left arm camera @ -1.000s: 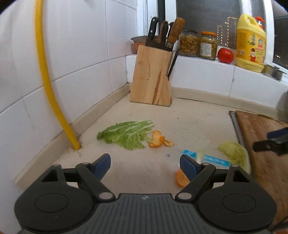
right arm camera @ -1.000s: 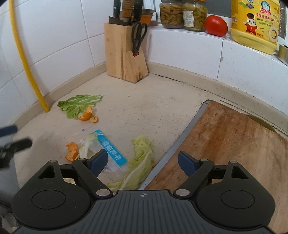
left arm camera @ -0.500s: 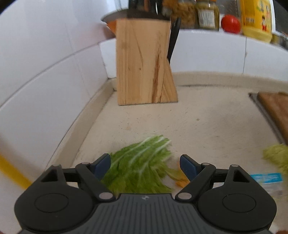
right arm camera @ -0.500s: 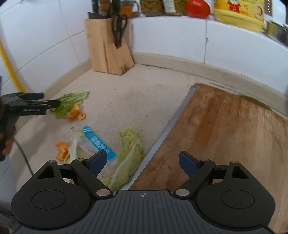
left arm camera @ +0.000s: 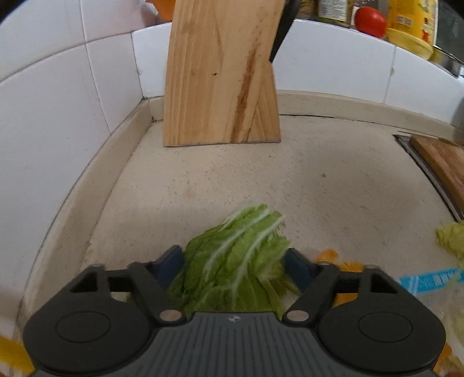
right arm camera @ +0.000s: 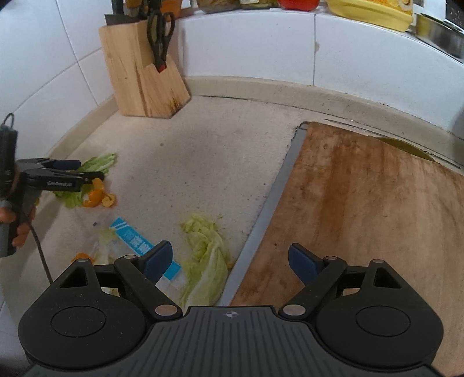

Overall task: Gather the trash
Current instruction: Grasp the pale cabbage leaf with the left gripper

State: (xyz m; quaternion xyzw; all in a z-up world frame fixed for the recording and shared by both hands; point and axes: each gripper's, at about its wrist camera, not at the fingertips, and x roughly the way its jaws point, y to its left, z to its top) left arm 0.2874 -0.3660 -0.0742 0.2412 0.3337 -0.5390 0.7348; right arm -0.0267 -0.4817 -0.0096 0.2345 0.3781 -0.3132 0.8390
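A green cabbage leaf (left arm camera: 235, 255) lies bunched on the beige counter (left arm camera: 261, 179) between the blue pads (left arm camera: 171, 261) of my left gripper (left arm camera: 233, 264). The jaws are closing, with both pads against the leaf's edges. The right wrist view shows that left gripper (right arm camera: 87, 171) from the side over the leaf (right arm camera: 100, 161), with orange peel (right arm camera: 98, 197) just right of it. My right gripper (right arm camera: 230, 258) hangs open and holds nothing, above a pale cabbage leaf (right arm camera: 206, 255) and a blue-printed plastic wrapper (right arm camera: 136, 243). A second bit of orange peel (right arm camera: 82, 256) lies by the wrapper.
A wooden knife block (right arm camera: 139, 75) with scissors stands in the back corner by the tiled wall. A worn wooden cutting board (right arm camera: 362, 203) fills the right side. On the ledge behind are a tomato (left arm camera: 369, 17) and a yellow bottle (left arm camera: 411, 26). A hand (right arm camera: 20, 232) holds the left gripper's handle.
My left gripper travelled forward and down to the green leaf, and its jaws narrowed around it, bunching the leaf. The right gripper tilted a little further down over the pale leaf.
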